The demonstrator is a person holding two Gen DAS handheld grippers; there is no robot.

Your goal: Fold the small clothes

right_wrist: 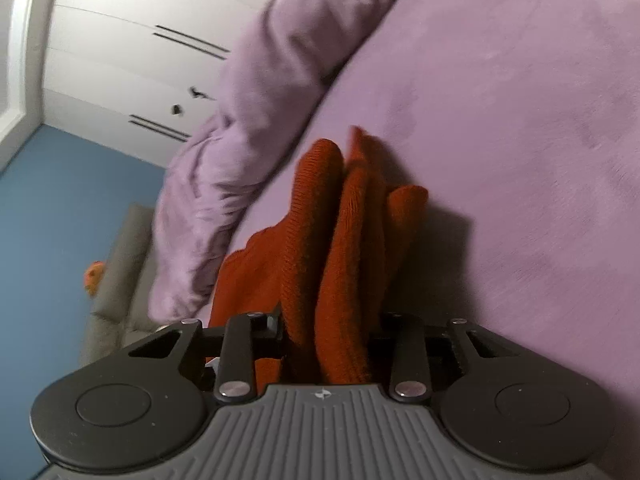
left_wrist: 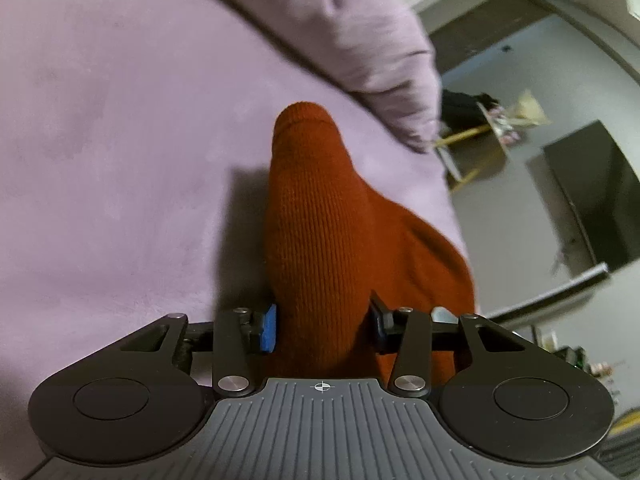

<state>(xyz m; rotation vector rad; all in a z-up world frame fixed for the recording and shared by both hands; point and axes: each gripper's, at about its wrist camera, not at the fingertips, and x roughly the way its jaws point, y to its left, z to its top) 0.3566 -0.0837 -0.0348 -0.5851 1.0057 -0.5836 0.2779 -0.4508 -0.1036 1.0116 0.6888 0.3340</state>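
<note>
A rust-orange knitted garment (left_wrist: pixel 320 216) lies on a lilac bed cover (left_wrist: pixel 120 120). My left gripper (left_wrist: pixel 324 326) is shut on a thick fold of it, which stands up between the blue pads (left_wrist: pixel 269 330) and runs forward as a rounded ridge. In the right wrist view the same garment (right_wrist: pixel 340 248) is bunched in several upright folds, and my right gripper (right_wrist: pixel 328 344) is shut on them. The fingertips of both grippers are mostly hidden by the cloth.
A rumpled lilac duvet (left_wrist: pixel 360 40) is heaped at the far side of the bed; it also shows in the right wrist view (right_wrist: pixel 248 120). Beyond the bed edge are a dark cabinet (left_wrist: pixel 592 192), white wardrobe doors (right_wrist: pixel 132 40), a blue floor (right_wrist: pixel 60 208) and a grey cushion (right_wrist: pixel 116 272).
</note>
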